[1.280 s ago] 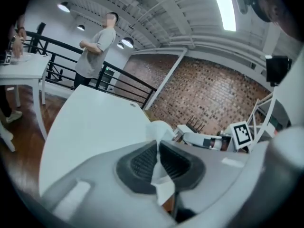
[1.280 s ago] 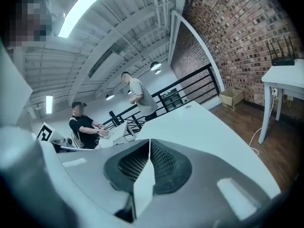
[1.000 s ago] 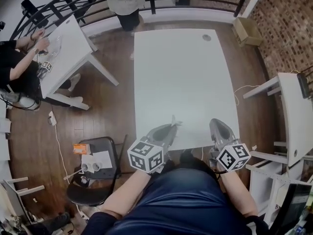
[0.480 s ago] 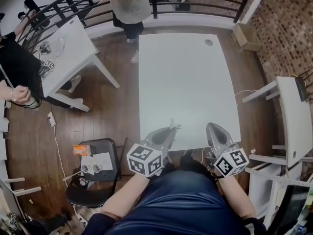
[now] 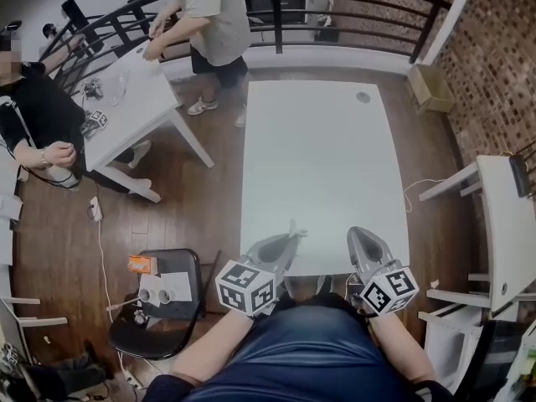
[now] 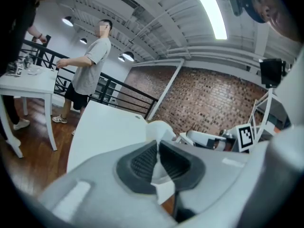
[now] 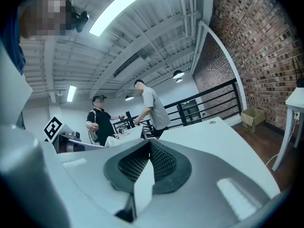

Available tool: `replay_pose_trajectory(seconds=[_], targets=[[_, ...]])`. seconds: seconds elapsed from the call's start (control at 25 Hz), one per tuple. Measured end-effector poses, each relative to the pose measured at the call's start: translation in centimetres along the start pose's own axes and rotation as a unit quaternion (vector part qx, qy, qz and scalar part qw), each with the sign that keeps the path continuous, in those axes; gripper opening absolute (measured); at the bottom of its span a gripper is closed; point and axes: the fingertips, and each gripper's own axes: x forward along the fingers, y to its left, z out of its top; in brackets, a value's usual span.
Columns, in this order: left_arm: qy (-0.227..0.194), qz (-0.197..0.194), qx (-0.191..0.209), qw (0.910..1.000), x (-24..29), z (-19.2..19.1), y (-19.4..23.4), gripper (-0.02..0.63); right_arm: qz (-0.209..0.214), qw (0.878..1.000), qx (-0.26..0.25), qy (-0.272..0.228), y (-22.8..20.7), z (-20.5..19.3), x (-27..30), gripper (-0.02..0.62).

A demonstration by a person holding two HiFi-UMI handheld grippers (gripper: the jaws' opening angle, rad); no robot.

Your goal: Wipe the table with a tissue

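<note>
Wiping does not look started, and the risks begin with the big white surface [image 5: 318, 141]. It is bare and wide, so a small wad probably needs many passes. The far end, in the upper part of the head view, may call for a long lean.

Both tools sit at its near edge, low in the frame. The left hand-held gripper [image 5: 291, 234] has its jaws pressed together on the tissue [image 5: 294, 225]. The tissue stands up past the tips as a small white tuft and seems clear of the top.

The right hand-held gripper [image 5: 358, 234] is closed too, with nothing poking beyond its tips. A pale sliver low between its pads cannot be identified.

With so little paper showing, the hard tips could scrape the top instead. The tissue could also tear or slip out under drag.

Room for moving is generous, as nothing stands on the top. Its left and right edges drop to open wood floor [image 5: 209, 191]. A white desk [image 5: 502, 199] at right and a black chair [image 5: 159, 300] at lower left both stand apart from it.

A standing person [image 5: 213, 23] is near the far left corner, where a long stroke could come close. A small round hole [image 5: 363, 97] near the far right corner might snag the paper.
</note>
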Motion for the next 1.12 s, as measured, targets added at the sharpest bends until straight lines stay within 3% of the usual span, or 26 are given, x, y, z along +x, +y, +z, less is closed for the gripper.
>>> replay_pose_trajectory(seconds=[0.28,1.12], targets=[[-0.015,0.025,0.033,0.9990,1.7,1.8,-1.3,0.018,0.025,1.000,-0.010,-0.004,-2.0,1.6,0.1,0.011],[-0.019,0.038,0.035,0.9985,3.8,2.3,-2.3,0.018,0.032,0.999,-0.010,-0.014,-4.7,3.1,-0.1,0.011]])
